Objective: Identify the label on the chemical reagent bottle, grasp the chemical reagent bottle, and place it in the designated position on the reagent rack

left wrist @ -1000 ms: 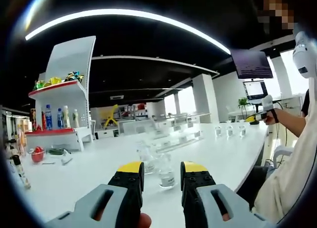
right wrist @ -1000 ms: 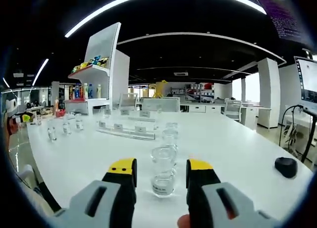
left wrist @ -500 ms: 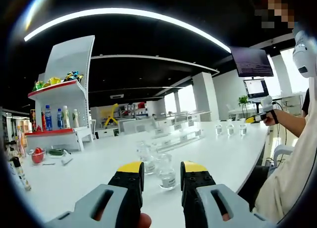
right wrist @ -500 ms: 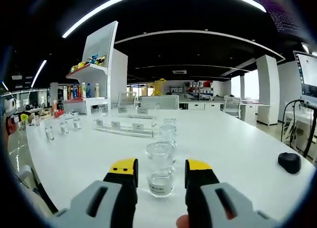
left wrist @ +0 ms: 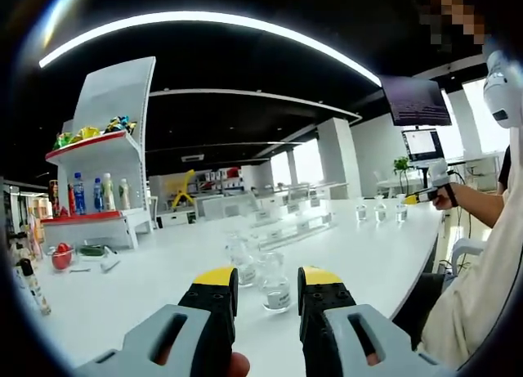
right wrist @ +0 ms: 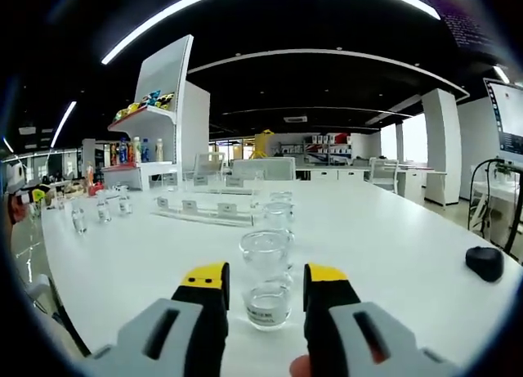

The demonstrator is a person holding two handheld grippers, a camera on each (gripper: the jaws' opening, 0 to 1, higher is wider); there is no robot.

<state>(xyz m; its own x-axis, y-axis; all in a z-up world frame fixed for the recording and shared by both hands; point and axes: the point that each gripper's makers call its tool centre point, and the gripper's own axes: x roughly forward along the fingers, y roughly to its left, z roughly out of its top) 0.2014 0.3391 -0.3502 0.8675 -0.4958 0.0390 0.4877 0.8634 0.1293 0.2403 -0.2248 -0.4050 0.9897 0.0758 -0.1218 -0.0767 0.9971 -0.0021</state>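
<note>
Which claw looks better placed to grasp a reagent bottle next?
Probably the right claw: a clear glass reagent bottle stands centred between its open jaws, already level with the yellow tips. The left claw is also open, but its small clear bottle appears slightly further ahead.

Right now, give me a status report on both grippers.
Left gripper open, reagent bottle between jaws. Right gripper open around another bottle. Reagent rack beyond, nothing blocking.

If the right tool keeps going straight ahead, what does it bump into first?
Most likely the bottle standing between the open jaws of the right tool. More bottles line up behind it on the table, though depth is hard to judge.
</note>
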